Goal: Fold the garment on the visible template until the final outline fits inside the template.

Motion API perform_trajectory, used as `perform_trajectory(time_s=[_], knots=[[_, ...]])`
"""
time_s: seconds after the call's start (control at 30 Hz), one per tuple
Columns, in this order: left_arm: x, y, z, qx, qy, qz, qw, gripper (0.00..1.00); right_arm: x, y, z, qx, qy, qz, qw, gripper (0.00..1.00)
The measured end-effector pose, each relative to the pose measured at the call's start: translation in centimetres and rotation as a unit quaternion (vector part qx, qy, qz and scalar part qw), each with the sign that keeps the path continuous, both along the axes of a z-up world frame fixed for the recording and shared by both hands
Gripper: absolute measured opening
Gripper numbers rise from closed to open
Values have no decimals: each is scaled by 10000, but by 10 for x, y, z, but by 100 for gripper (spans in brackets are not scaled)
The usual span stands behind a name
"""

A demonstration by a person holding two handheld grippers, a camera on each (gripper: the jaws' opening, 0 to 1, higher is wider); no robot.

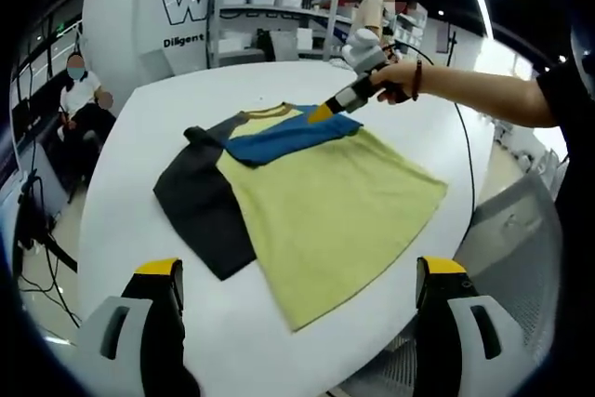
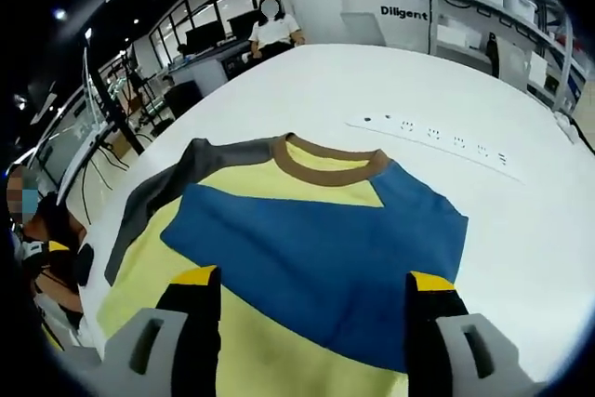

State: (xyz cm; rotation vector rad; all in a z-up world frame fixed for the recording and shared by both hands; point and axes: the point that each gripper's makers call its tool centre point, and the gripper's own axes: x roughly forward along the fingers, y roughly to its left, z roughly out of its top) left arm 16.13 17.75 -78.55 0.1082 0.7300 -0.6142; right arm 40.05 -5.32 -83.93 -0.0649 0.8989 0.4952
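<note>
The shirt (image 1: 316,202) lies flat on the white bench (image 1: 409,127), collar away from the left tongs and hem toward them. It is yellow in the body, with a brown collar (image 2: 327,165), a blue sleeve (image 2: 325,258) already folded across the chest, and a dark grey sleeve (image 1: 200,202) spread out to one side. No template outline can be made out under it. The cloth looks thin, light and limp; I judge it will sag and drag when lifted, so it is best pinched at an edge or corner, such as the grey cuff or a hem corner, and carried low over the body.

The right tongs (image 1: 327,109) hover over the blue sleeve near the collar; in the right gripper view the jaws stand wide apart with nothing between them. The left tongs (image 1: 302,290) are held back near the bench edge, also gaping and empty. A power strip (image 2: 437,144) lies beyond the collar. Shelves (image 1: 279,6) stand behind, and a seated person (image 1: 82,99) is off to the side.
</note>
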Motion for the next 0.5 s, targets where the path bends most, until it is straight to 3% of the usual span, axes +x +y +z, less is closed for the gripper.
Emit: perform_trajectory(time_s=[0.5], knots=[[0,4,0,25,-6,-31,10000,99,-12,-36,-14,-272,71,-193,9994,78]])
